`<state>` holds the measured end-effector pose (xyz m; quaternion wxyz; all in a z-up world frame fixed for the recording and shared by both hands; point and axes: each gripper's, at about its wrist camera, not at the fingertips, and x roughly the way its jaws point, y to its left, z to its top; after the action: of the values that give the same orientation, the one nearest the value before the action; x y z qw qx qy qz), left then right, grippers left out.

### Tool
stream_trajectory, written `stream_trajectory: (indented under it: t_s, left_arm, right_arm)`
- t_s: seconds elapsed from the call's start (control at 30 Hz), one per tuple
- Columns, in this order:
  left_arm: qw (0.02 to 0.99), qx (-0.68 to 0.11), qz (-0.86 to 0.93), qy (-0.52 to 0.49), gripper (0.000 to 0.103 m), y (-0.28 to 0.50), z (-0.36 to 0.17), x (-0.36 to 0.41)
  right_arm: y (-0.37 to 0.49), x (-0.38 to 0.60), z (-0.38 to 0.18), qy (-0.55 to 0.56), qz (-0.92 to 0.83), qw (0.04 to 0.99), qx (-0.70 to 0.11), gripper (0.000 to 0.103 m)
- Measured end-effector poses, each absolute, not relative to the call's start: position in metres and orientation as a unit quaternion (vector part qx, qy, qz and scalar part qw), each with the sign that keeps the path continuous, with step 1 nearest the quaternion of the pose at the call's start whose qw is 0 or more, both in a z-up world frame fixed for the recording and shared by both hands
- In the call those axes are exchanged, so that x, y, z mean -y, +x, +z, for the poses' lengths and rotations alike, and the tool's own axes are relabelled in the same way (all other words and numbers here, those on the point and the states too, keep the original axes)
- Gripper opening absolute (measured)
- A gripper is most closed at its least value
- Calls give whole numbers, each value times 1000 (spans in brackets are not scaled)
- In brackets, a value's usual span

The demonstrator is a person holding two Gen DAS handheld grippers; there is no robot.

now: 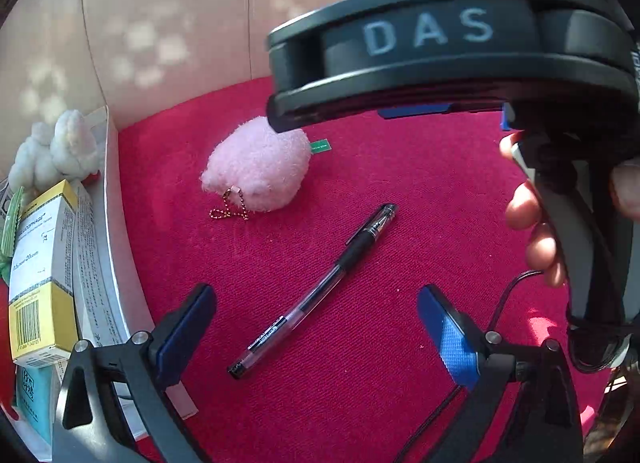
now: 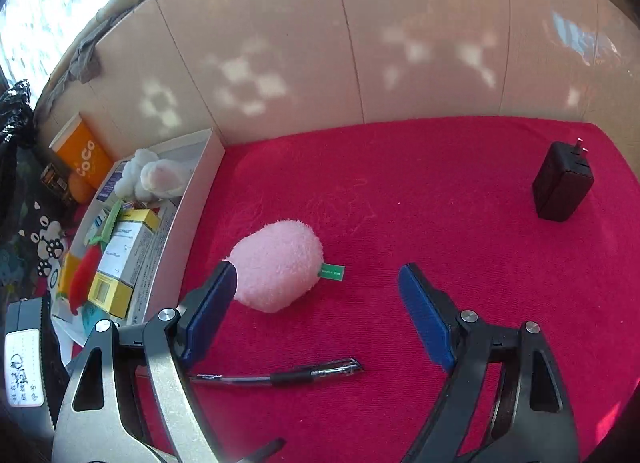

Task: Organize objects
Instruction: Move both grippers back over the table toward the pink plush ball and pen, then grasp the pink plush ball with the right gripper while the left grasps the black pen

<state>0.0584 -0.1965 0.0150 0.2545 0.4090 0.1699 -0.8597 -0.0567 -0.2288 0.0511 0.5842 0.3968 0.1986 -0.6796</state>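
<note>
On the red cloth of the counter (image 2: 440, 199), three loose things are left to be dealt with: a pink plush (image 2: 278, 265) with a green tag, a clear pen with a black grip (image 1: 316, 291), and a black charger plug (image 2: 562, 187) standing far off near the back right corner. None of them is touched yet.

Over on the left edge, a white box (image 2: 200, 183) is already partly filled. A white fluffy toy (image 2: 154, 179), a yellow and white medicine carton (image 2: 120, 259) and a red and green soft thing (image 2: 86, 275) can be seen inside it, so some of the sorting looks done, roughly half by the count of items, as a guess.

The left claw (image 1: 316, 327) is spread wide with nothing between its pads; the pen lies on the cloth right under the gap, so that is probably the next pick for it. The right claw (image 2: 316, 303) is also spread and empty, with the pink plush just beyond its left finger and the pen lying crosswise below it. In the left wrist view the right tool is seen from behind, held by a hand (image 1: 532, 219), hanging close over the plush.

What's left, as far as can be judged: plush, pen and charger all to be carried over to the box. The charger is the far reach.
</note>
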Motion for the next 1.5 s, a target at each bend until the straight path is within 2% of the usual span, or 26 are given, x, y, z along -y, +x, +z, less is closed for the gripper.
stream_trajectory:
  t_s: [0.07,0.17,0.27,0.3,0.33,0.53,0.57,0.6,0.63,0.7,0.73,0.77,0.93,1.2,1.23,1.3,1.37,1.5]
  left_arm:
    - [254,-175,-862,402,99,62,16,195]
    - [265,-159,-859,409,93,63,14,193]
    - [262,-157,-858,413,92,62,14,192]
    - [259,-158,-858,414,92,61,14,191]
    - [256,-156,-858,417,92,59,14,191]
    - [246,-129,-850,447,86,53,9,181]
    - [248,-123,-848,452,81,54,9,181]
    - [252,-113,-844,460,71,54,9,181]
    - [246,-108,-844,464,68,55,10,182]
    - [238,-106,-842,473,52,57,13,186]
    - [235,-101,-842,476,48,58,15,186]
    - [226,-97,-844,476,39,58,18,185]
    - [221,-53,-857,463,40,53,29,168]
    - [202,-68,-848,486,39,32,18,178]
    - [198,-71,-849,485,37,33,17,177]
    - [184,-67,-851,487,17,34,15,171]
    - [178,-49,-853,489,6,35,13,163]
    - [194,-57,-864,461,6,43,12,157]
  right_arm:
    - [-44,248,37,398,-670,587,-218,84]
    - [-30,271,21,399,-655,590,-252,84]
    - [-29,273,12,402,-650,586,-268,83]
    - [-34,269,11,410,-646,591,-256,72]
    - [-40,263,12,418,-641,597,-240,51]
    - [-82,201,41,415,-683,580,-161,51]
    - [-90,188,48,416,-686,580,-142,51]
    - [-98,175,54,418,-688,581,-119,51]
    - [-104,163,59,419,-690,583,-97,51]
    - [-113,139,68,418,-691,587,-56,51]
    - [-115,129,72,417,-691,589,-41,51]
    - [-114,123,75,416,-689,593,-27,51]
    - [-106,95,87,408,-676,614,8,51]
    - [-108,79,84,419,-665,616,45,51]
    - [-109,78,84,423,-662,617,52,51]
    - [-109,75,85,427,-657,619,62,51]
    - [-107,72,89,423,-657,621,66,51]
    - [-101,62,100,409,-660,626,76,51]
